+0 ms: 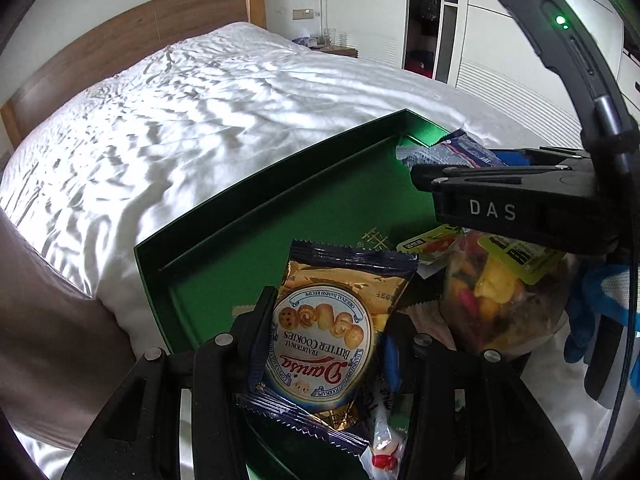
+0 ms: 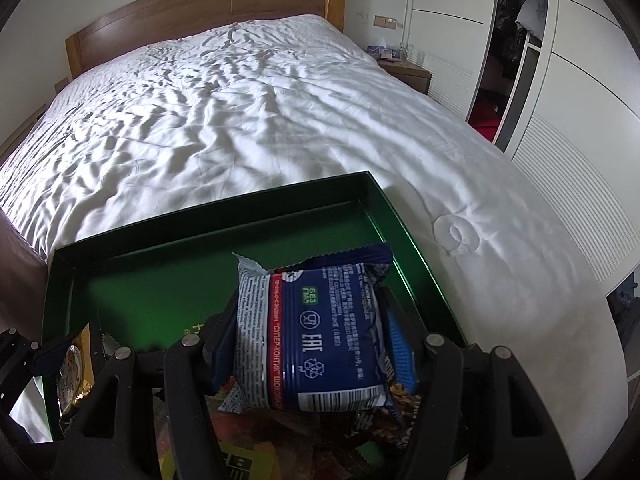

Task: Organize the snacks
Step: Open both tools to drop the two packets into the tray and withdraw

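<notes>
My left gripper [image 1: 332, 320] is shut on a Danisa butter cookies packet [image 1: 332, 316], held above the green tray [image 1: 224, 240] on the bed. My right gripper [image 2: 308, 332] is shut on a blue and white snack packet [image 2: 316, 332], held over the same green tray [image 2: 160, 292]. In the left wrist view the right gripper [image 1: 500, 200] reaches in from the right with that packet [image 1: 456, 150]. A clear bag of colourful candy [image 1: 492, 292] and other small packets lie in the tray's near part.
The tray sits at the foot of a bed with a rumpled white cover [image 2: 240, 112] and wooden headboard [image 2: 208, 4]. A nightstand [image 2: 404, 68] and white wardrobe [image 2: 560, 80] stand to the right. More wrappers [image 2: 384, 420] lie under my right gripper.
</notes>
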Demonstrator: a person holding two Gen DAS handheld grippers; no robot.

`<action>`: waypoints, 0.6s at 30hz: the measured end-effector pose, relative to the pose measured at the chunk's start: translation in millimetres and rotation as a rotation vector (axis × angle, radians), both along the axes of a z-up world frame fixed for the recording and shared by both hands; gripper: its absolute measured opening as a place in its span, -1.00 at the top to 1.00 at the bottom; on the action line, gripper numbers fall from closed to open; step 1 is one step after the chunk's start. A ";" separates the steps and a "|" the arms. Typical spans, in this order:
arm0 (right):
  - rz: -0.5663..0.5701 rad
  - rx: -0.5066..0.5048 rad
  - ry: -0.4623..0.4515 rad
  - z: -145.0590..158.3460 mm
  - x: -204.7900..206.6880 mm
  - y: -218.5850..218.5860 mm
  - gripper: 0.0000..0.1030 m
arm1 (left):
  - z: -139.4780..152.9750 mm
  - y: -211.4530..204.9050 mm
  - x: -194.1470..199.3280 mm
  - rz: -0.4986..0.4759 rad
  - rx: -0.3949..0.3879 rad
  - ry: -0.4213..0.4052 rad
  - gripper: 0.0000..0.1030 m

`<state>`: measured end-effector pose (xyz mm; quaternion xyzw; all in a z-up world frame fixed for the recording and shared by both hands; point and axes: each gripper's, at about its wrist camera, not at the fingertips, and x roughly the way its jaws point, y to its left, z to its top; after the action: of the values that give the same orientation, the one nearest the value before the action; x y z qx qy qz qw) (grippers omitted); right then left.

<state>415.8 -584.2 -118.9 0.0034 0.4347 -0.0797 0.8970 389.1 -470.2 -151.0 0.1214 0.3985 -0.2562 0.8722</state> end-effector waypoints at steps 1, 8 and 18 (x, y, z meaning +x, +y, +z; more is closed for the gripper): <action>0.001 0.001 -0.001 -0.7 0.2 -0.2 0.32 | -0.3 -0.6 0.8 0.003 -0.001 -0.001 0.22; 0.002 0.004 0.005 -3.5 0.9 -1.1 0.31 | -3.1 -5.1 2.4 0.003 0.008 -0.024 0.21; -0.001 0.020 -0.013 4.2 -6.9 1.0 -0.43 | -1.8 -2.8 3.2 -0.004 0.003 -0.006 -0.03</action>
<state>408.9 -583.3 -114.6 0.0130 0.4296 -0.0758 0.8997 392.2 -473.0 -152.8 0.1244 0.3961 -0.2570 0.8727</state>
